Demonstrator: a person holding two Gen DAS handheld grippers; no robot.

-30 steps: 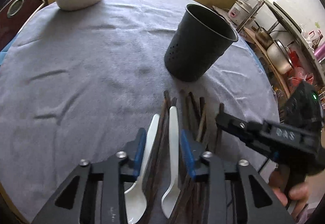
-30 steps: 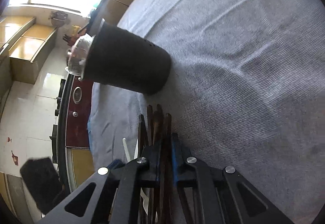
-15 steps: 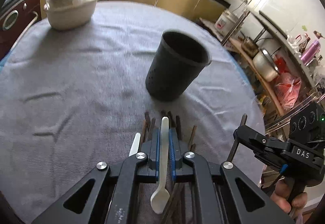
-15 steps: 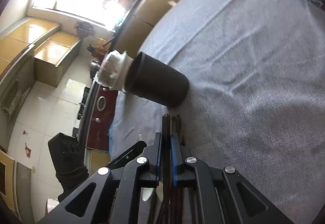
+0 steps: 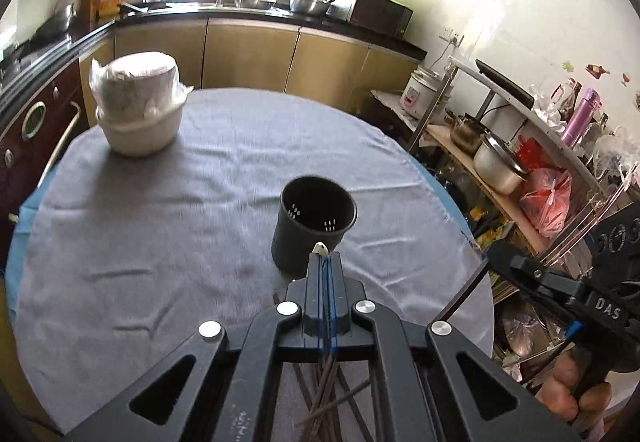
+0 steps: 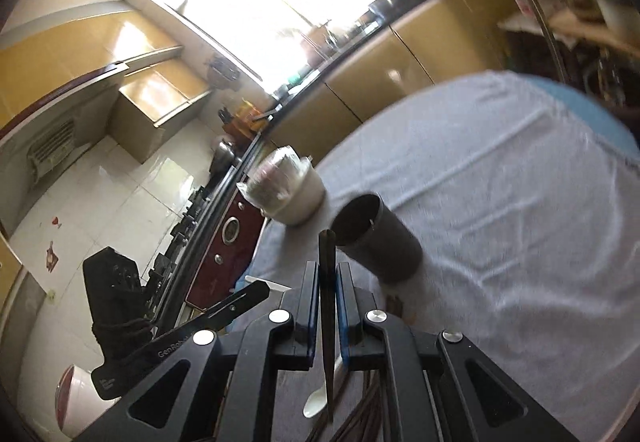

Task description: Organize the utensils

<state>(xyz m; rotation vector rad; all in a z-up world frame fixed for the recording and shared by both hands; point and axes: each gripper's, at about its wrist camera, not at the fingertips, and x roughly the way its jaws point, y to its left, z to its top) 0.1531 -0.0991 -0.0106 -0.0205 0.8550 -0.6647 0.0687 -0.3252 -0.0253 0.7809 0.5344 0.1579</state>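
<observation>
Since a second ago both grippers have risen off the grey cloth and each has taken something up with it; the left jaws, then apart around the spoon handle, have come together on it.

In the left wrist view the left gripper has its blue pads pressed nearly flat together, and the tip of a white spoon pokes out just past the fingertips. At 12 o'clock from those tips, close by, stands the black perforated utensil holder, upright on the cloth, and nothing shows inside it. The remaining dark chopsticks lie crossed on the cloth at 6 o'clock, under the gripper body. A white lidded pot sits at the table's far edge, at about 10 o'clock. The right gripper enters at 3 o'clock with a dark chopstick slanting down from its tip, a hand on its grip.

In the right wrist view the right gripper has its jaws shut narrowly on that single chopstick, which runs straight out between the pads toward 12 o'clock. A second white spoon lies on the cloth below the jaws.
</observation>
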